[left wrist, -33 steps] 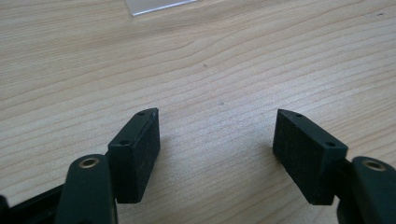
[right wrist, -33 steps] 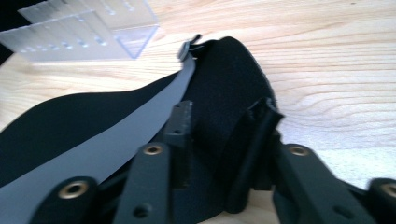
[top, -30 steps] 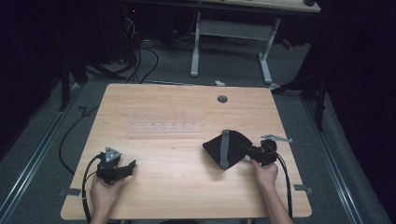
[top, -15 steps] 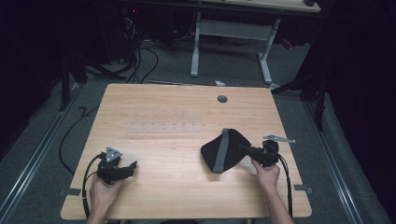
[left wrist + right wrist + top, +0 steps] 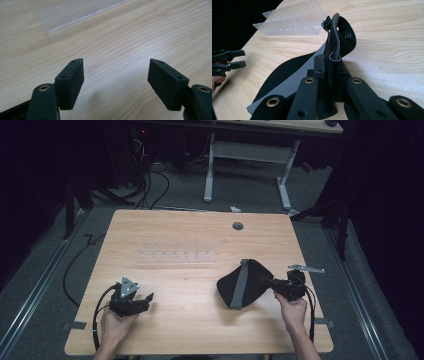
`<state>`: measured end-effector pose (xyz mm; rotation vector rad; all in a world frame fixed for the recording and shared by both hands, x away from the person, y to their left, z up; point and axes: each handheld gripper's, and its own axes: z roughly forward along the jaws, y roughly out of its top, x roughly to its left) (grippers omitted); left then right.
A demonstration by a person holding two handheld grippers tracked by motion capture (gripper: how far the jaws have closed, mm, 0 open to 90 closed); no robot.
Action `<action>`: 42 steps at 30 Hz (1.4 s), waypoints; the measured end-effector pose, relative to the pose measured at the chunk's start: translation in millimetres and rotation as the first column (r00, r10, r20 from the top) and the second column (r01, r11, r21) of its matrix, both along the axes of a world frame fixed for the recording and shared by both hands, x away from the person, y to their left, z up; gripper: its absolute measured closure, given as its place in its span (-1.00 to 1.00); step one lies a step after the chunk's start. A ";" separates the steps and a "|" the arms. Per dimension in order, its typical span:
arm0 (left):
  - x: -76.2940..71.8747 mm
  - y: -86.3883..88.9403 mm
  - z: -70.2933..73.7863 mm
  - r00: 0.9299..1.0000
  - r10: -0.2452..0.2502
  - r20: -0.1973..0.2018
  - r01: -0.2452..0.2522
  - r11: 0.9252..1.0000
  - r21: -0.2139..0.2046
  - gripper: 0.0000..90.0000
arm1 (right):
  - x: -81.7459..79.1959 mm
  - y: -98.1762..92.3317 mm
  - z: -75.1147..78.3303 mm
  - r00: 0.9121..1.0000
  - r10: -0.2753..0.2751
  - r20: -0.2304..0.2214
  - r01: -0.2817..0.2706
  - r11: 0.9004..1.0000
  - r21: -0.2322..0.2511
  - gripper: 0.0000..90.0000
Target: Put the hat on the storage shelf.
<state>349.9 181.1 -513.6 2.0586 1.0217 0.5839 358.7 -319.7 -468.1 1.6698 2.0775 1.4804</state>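
A black fabric item with a grey band (image 5: pixel 229 289) lies on the right half of the wooden table (image 5: pixel 190 330), one edge raised off the wood. My right gripper (image 5: pixel 266 282) is shut on that raised edge; in the right gripper view the jaws (image 5: pixel 329 60) pinch a folded black strip of the fabric item (image 5: pixel 343 37), which stands up between them. At the front left my left gripper (image 5: pixel 146 300) hovers low over bare wood. Its jaws (image 5: pixel 116 72) stand open with nothing between them and have just been closing a little.
A clear plastic divided tray (image 5: pixel 176 256) lies flat in the middle of the table, also seen as the clear tray (image 5: pixel 292 18) beyond the fabric. A round cable hole (image 5: pixel 238 226) sits near the far edge. Cables and desk legs stand on the floor behind.
The right gripper has risen with the fabric's edge, tipping the item up more steeply. The left hand has shifted slightly to the right.
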 end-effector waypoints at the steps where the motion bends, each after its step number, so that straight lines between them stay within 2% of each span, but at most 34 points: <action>1: -1.8 -5.1 3.3 1.000 -0.025 0.013 0.025 1.000 0.006 -0.32 | -0.4 0.7 1.3 1.000 0.003 -0.002 -0.003 1.000 0.008 0.88; 6: -11.3 -31.1 17.4 0.988 -0.139 0.063 0.137 0.990 0.037 -0.31 | -2.1 7.4 9.5 1.000 0.026 -0.003 -0.026 1.000 0.012 0.88; 11: -19.1 -52.9 26.0 0.969 -0.236 0.076 0.232 0.971 0.052 -0.32 | -1.3 16.5 16.7 0.998 0.055 -0.009 -0.055 0.998 0.014 0.88; 15: -23.0 -67.3 29.5 0.954 -0.289 0.084 0.285 0.957 0.056 -0.32 | 0.6 23.1 19.4 0.997 0.069 -0.018 -0.069 0.997 0.019 0.88; 21: -25.5 -90.2 33.2 0.932 -0.347 0.101 0.337 0.936 0.103 -0.37 | 3.4 35.1 21.4 0.994 0.103 -0.024 -0.103 0.994 0.020 0.88; 30: -28.6 -120.8 36.3 0.896 -0.426 0.126 0.405 0.899 0.166 -0.39 | 8.3 44.8 20.8 0.991 0.124 -0.051 -0.123 0.992 0.037 0.88; 34: -27.9 -129.4 37.4 0.885 -0.446 0.134 0.421 0.889 0.181 -0.39 | 10.5 48.7 21.1 0.989 0.135 -0.062 -0.131 0.990 0.058 0.88; 42: -28.0 -141.7 39.7 0.868 -0.473 0.152 0.441 0.875 0.200 -0.37 | 15.5 59.3 21.9 0.984 0.159 -0.082 -0.153 0.985 0.075 0.88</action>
